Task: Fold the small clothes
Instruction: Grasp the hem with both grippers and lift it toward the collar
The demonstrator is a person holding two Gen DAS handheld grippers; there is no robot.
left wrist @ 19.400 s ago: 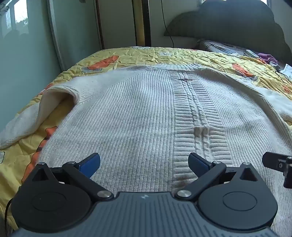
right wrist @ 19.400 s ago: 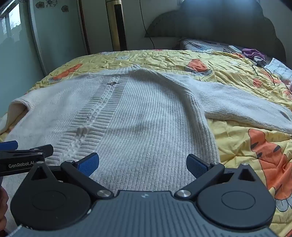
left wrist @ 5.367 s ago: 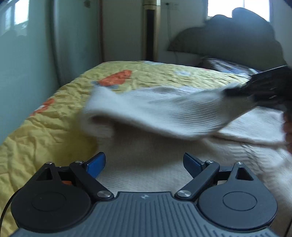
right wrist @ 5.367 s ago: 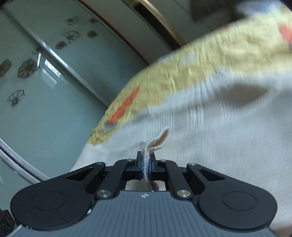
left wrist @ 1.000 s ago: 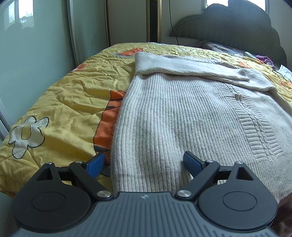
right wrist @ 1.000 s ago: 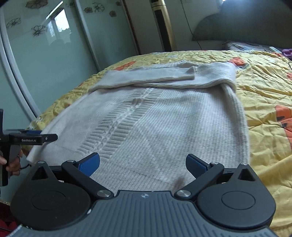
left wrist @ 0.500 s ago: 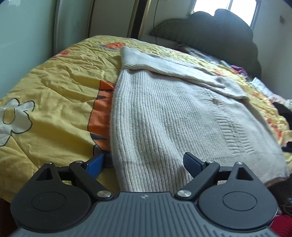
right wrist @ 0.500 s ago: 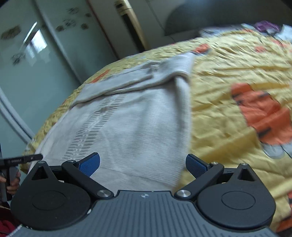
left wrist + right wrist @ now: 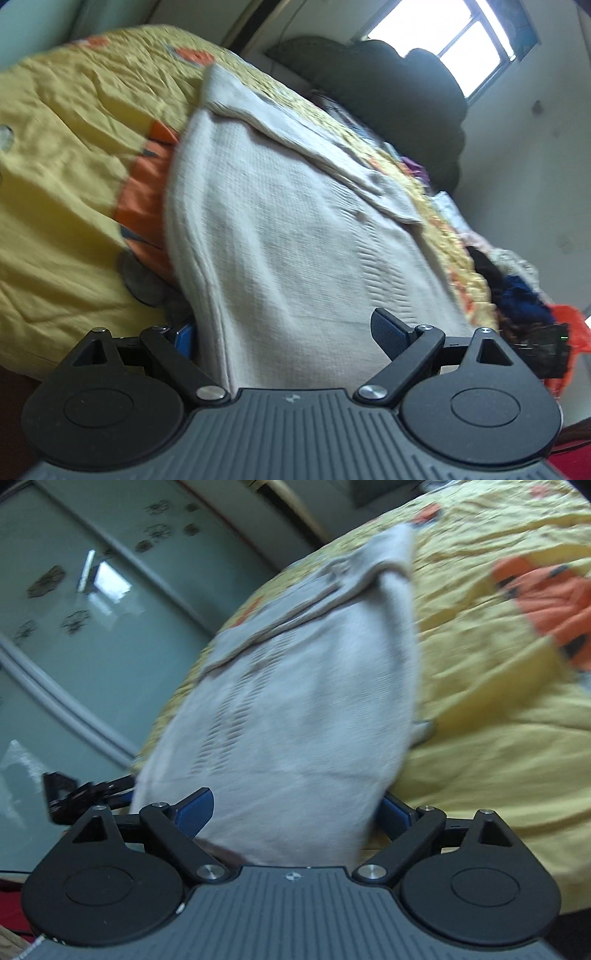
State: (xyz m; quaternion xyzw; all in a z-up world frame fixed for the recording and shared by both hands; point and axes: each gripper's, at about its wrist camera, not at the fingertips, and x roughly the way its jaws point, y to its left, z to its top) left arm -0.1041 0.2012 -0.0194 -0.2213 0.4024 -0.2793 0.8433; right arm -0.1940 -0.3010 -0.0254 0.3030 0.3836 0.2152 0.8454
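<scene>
Both grippers dropped to cream knit sweater (image 9: 295, 221) hem corners, left gripper (image 9: 284, 328) and right gripper (image 9: 295, 808) spread; I'd pinch both layers evenly.

A bed is covered by a crumpled yellow quilt (image 9: 66, 192) printed with orange figures. A cream knit sweater (image 9: 295, 236) is spread flat on the quilt, its sleeves laid across its far end. Loose clothes (image 9: 517, 291) are piled at the bed's far side.

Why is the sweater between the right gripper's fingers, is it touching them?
Cannot tell. In the right wrist view the sweater lies between the open right gripper fingers, but blur hides any contact.
</scene>
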